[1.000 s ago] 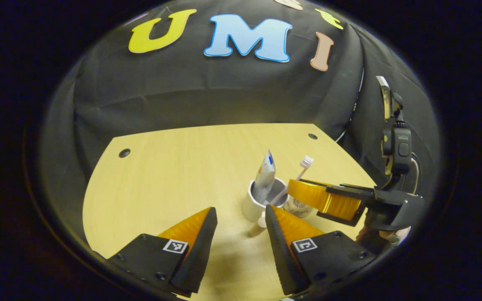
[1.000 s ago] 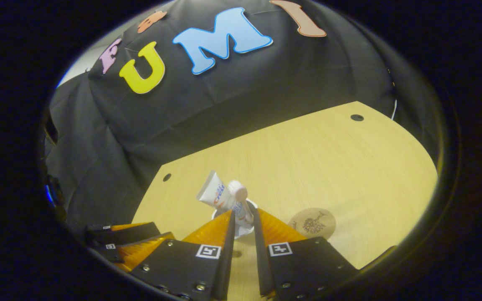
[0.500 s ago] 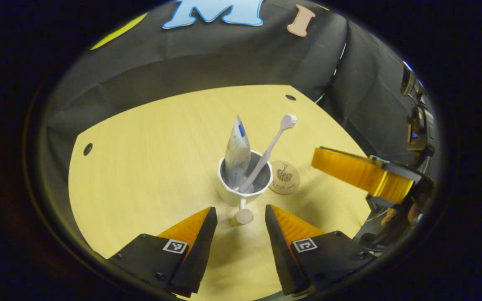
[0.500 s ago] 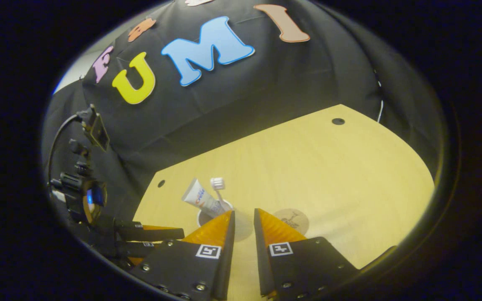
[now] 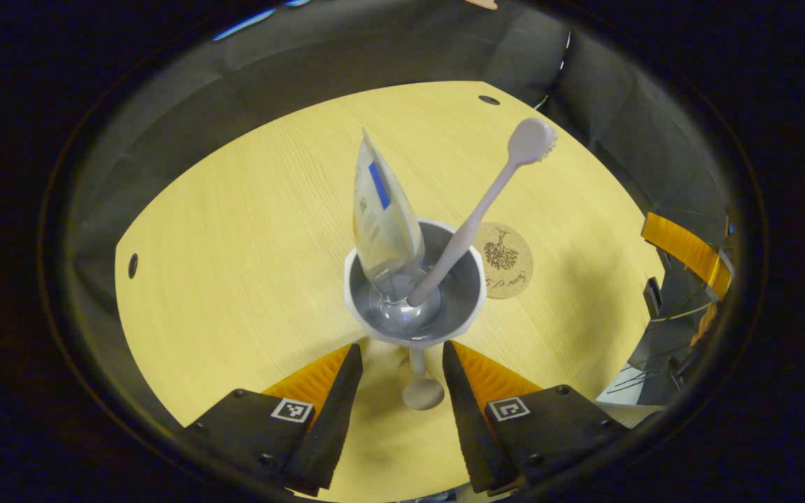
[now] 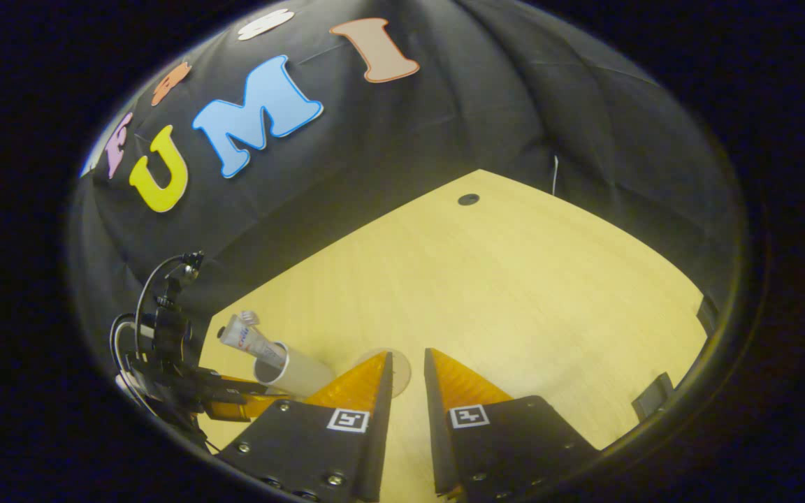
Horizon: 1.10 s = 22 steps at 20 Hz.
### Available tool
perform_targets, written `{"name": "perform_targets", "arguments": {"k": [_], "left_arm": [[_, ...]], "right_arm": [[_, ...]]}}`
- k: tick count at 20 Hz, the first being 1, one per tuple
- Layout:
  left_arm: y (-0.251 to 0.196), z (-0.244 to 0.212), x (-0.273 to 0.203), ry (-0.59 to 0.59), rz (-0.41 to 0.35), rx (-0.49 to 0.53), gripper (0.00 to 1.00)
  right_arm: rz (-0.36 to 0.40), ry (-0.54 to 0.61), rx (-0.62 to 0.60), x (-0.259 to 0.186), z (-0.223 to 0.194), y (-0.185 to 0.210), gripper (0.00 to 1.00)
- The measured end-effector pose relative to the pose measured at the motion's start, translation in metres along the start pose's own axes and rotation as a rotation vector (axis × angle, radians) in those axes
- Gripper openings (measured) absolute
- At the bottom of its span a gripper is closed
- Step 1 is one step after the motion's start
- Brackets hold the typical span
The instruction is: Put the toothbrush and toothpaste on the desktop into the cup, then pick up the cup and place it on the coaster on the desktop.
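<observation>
Left tongs (image 5: 397, 363) astride cup (image 5: 413, 297) — coaster (image 5: 504, 250) beside.

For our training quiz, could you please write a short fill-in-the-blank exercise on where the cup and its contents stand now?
1. The toothbrush and the toothpaste both stand inside the ____.
2. The cup sits beside the ____, not on it.
3. The left gripper has its fingers ____ just short of the cup.
Missing words: cup; coaster; open
</observation>
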<state>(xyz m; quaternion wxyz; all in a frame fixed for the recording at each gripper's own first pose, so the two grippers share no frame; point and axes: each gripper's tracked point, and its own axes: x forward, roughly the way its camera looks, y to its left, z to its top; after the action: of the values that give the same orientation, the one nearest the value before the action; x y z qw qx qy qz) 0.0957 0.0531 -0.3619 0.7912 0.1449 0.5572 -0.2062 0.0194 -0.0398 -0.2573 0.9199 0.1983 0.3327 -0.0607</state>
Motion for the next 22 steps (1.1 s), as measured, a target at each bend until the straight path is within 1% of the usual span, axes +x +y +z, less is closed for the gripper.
{"name": "perform_targets", "arguments": {"k": [1,2,3,4,5,7,9,10,13,16,18,19,22], "left_arm": [[-0.001,0.002,0.007,0.007,-0.007,-0.002,0.65],[-0.004,0.001,0.012,0.013,-0.005,-0.002,0.61],[-0.004,-0.002,0.016,0.014,-0.001,0.0,0.54],[-0.006,-0.002,0.02,0.014,0.001,0.006,0.55],[-0.005,-0.004,0.023,0.014,0.013,0.004,0.51],[-0.005,-0.003,0.02,0.008,0.017,0.015,0.36],[-0.004,-0.002,0.02,-0.004,0.027,0.007,0.34],[-0.005,-0.001,0.018,-0.015,0.028,0.0,0.31],[-0.008,0.001,0.017,-0.039,0.02,-0.008,0.32],[-0.015,0.011,0.009,-0.073,0.021,0.024,0.31],[-0.025,0.018,0.004,-0.081,0.012,0.038,0.34],[-0.032,0.02,0.005,-0.083,0.005,0.043,0.31],[-0.047,0.026,0.008,-0.083,-0.009,0.07,0.31]], "right_arm": [[-0.015,0.005,0.008,-0.003,-0.001,-0.008,0.28],[-0.029,0.008,0.017,-0.005,-0.003,-0.017,0.27],[-0.04,0.013,0.027,-0.006,-0.004,-0.024,0.27],[-0.049,0.016,0.036,-0.007,-0.006,-0.029,0.27],[-0.055,0.019,0.043,-0.007,-0.006,-0.032,0.27],[-0.063,0.023,0.044,-0.007,-0.006,-0.037,0.27],[-0.059,0.029,0.042,-0.005,-0.006,-0.035,0.27],[-0.056,0.03,0.039,-0.005,-0.006,-0.033,0.27],[-0.05,0.035,0.024,-0.005,-0.005,-0.031,0.28],[-0.049,0.041,0.033,-0.005,-0.004,-0.035,0.28],[-0.051,0.041,0.041,-0.004,-0.004,-0.037,0.28],[-0.052,0.039,0.042,-0.004,-0.003,-0.038,0.28],[-0.053,0.034,0.049,-0.007,0.001,-0.043,0.27]]}}
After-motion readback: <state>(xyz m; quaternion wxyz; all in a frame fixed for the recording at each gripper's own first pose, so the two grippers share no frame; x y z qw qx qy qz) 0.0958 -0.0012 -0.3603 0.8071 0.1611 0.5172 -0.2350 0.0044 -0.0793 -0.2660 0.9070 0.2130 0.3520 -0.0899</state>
